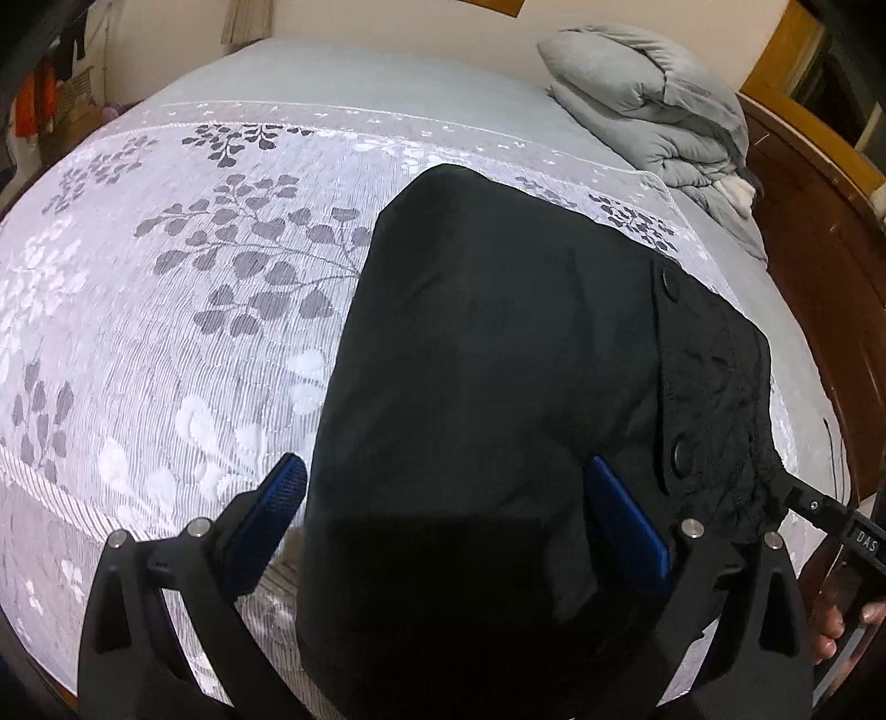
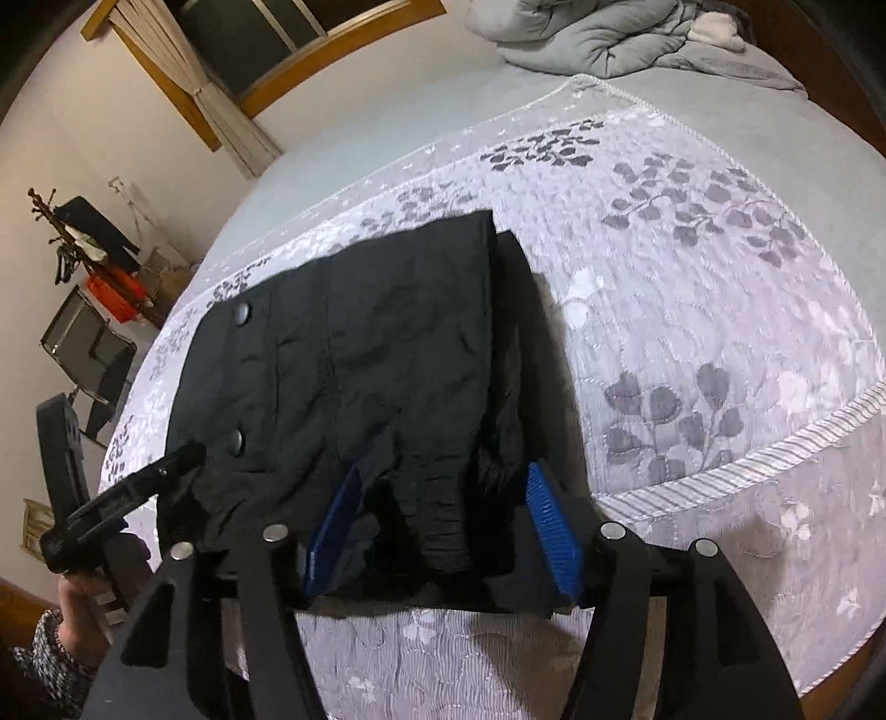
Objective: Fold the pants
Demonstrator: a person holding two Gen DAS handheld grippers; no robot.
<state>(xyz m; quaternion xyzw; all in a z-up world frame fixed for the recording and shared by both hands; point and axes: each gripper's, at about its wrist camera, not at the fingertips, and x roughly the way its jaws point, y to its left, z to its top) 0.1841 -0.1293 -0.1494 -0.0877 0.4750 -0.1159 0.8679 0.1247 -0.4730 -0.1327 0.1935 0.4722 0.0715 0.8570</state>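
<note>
Pants (image 2: 354, 354) folded on bedspread (image 2: 692, 332), right gripper (image 2: 443, 531) fingers apart around waistband

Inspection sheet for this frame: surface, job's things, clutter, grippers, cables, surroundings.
Surface: bed with leaf-patterned coverlet.
Job's things: black pants, folded compact, lying flat.
Clutter: grey duvet bundled at the far end.
Grippers: left gripper open, astride the pants' near edge; right gripper open, gathered fabric between its pads.
Cables: nothing seen.
Surroundings: curtained window, coat stand, wooden bed frame.

Matt black cloth pants (image 1: 498, 343) (creased), textured bedspread (image 1: 166, 310).
</note>
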